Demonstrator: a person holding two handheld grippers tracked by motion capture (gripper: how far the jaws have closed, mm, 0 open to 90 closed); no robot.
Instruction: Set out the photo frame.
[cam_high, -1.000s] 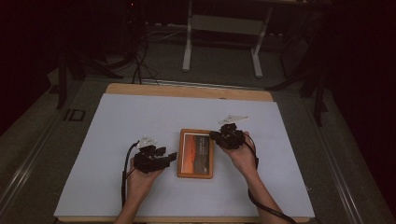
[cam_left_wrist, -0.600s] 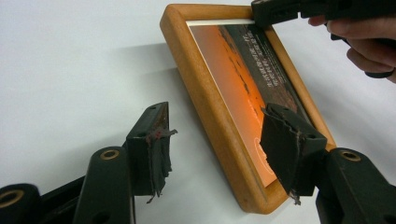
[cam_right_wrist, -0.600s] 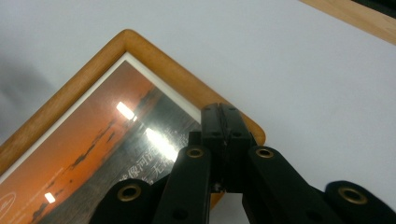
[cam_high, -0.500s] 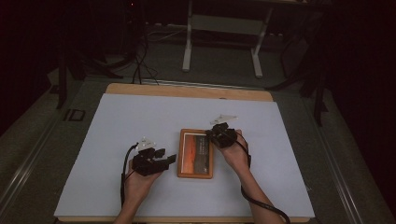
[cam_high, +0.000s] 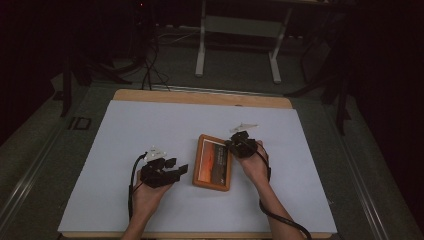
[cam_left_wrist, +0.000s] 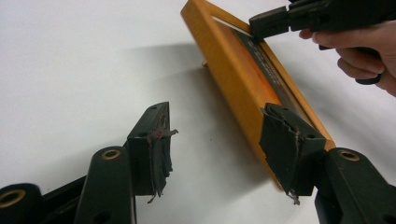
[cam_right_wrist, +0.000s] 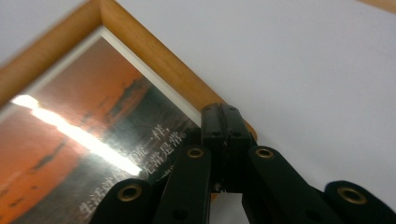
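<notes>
An orange wooden picture frame (cam_high: 214, 162) with a sunset print lies flat on the white table cover (cam_high: 125, 130). My left gripper (cam_high: 177, 167) sits just left of the frame, jaws open. In the left gripper view (cam_left_wrist: 222, 140) one pad rests over the frame's (cam_left_wrist: 233, 79) near corner and the other stands apart on the cover. My right gripper (cam_high: 231, 145) is shut, its tips set on the frame's right rim near the top. The right gripper view shows the closed tips (cam_right_wrist: 224, 114) on the wooden rim beside the print (cam_right_wrist: 93, 102). The left gripper view has the right gripper (cam_left_wrist: 261, 25) farther off on the rim.
The wooden table's far edge (cam_high: 200, 97) shows beyond the white cover. Behind it stand a white metal stand (cam_high: 237, 45) and cables on the dark floor. Cables trail from both grippers toward the near edge.
My right gripper has edged slightly left onto the frame's rim. The left gripper has kept still.
</notes>
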